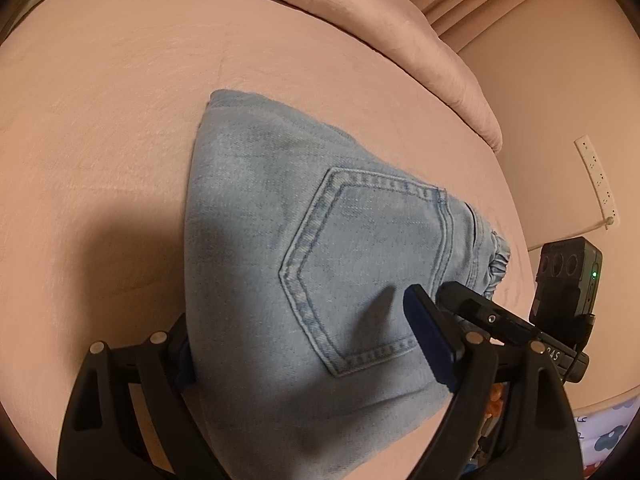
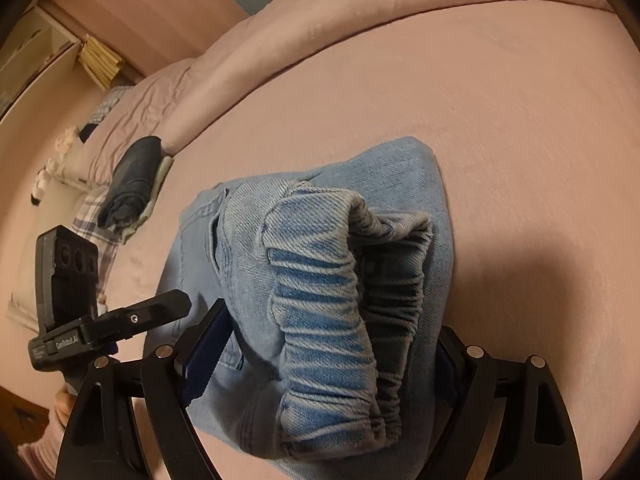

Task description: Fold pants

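Pink bed sheet [image 1: 120, 120], rolled pink duvet [image 1: 400, 40], white power strip [image 1: 598, 178]

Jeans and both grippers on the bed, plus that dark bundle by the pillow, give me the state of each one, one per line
jeans: folded into a compact stack, back pocket up, lying on the pink bed.
elastic waistband: gathered, at the near end.
left gripper: open, fingers either side of the jeans.
right gripper: open, straddling the waistband end.
dark garment: folded or rolled, lying near the pillow.

**Denim on soft matt bedding**

I see pants [image 1: 320, 264] of light blue woven denim, matt, with raised stitching and a ribbed elastic waistband [image 2: 320, 320]. The bed sheet [image 1: 100, 120] is pink matt cloth. My gripper fingers [image 1: 430, 344] look like smooth black plastic.
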